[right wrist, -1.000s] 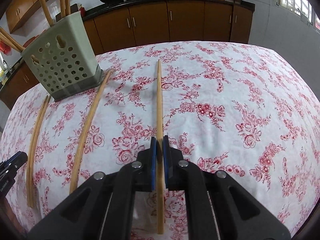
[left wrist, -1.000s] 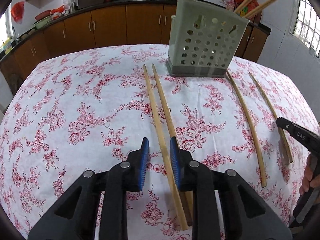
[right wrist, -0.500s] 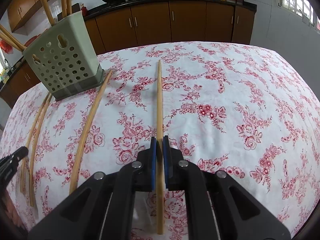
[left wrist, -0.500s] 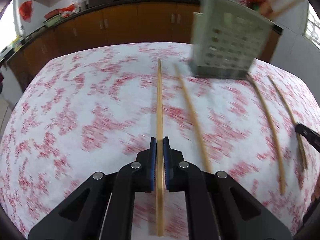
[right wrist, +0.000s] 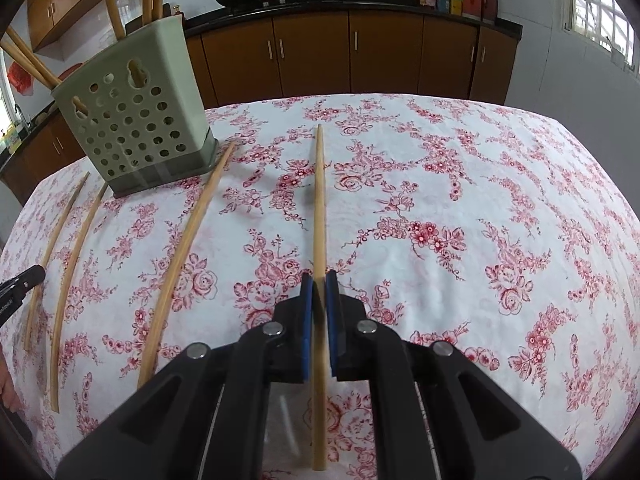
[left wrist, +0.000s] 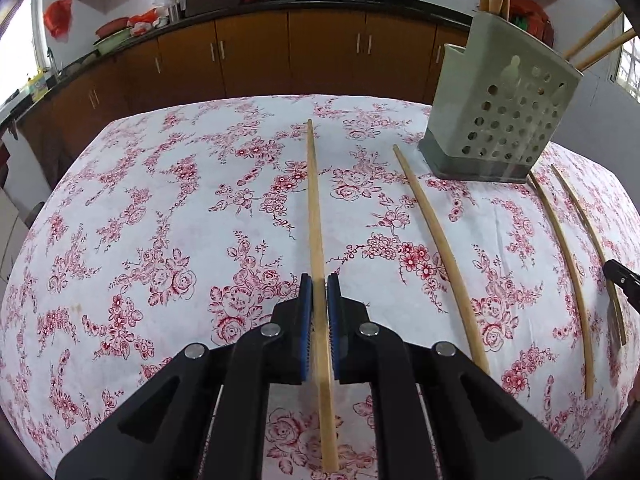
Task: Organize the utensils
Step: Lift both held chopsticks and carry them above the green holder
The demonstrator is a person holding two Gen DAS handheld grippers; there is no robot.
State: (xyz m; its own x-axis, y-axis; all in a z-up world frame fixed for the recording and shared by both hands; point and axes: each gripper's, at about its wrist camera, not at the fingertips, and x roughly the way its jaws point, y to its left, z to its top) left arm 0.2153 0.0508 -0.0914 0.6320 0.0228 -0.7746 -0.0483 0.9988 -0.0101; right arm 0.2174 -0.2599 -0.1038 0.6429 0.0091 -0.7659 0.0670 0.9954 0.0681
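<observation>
My left gripper (left wrist: pixel 319 284) is shut on a long wooden chopstick (left wrist: pixel 314 208) that points away over the floral tablecloth (left wrist: pixel 160 220). A second chopstick (left wrist: pixel 436 240) lies just right of it. The grey-green perforated holder (left wrist: pixel 500 120) stands at the far right with several chopsticks upright in it. My right gripper (right wrist: pixel 319 280) is shut on another chopstick (right wrist: pixel 319 200). In the right wrist view the holder (right wrist: pixel 136 128) stands at the far left, and a loose chopstick (right wrist: pixel 188 240) lies between it and my gripper.
Two curved-looking chopsticks (left wrist: pixel 560 248) lie right of the holder, the outer one under the right gripper's tip (left wrist: pixel 622 280). The left gripper's tip (right wrist: pixel 20 280) shows at the right wrist view's left edge. Brown cabinets (left wrist: pixel 280 60) and a counter with pans run behind the table.
My left gripper closed on the left chopstick of the pair and carried it sideways, away from its neighbour. The right gripper stays shut on its chopstick in the same place.
</observation>
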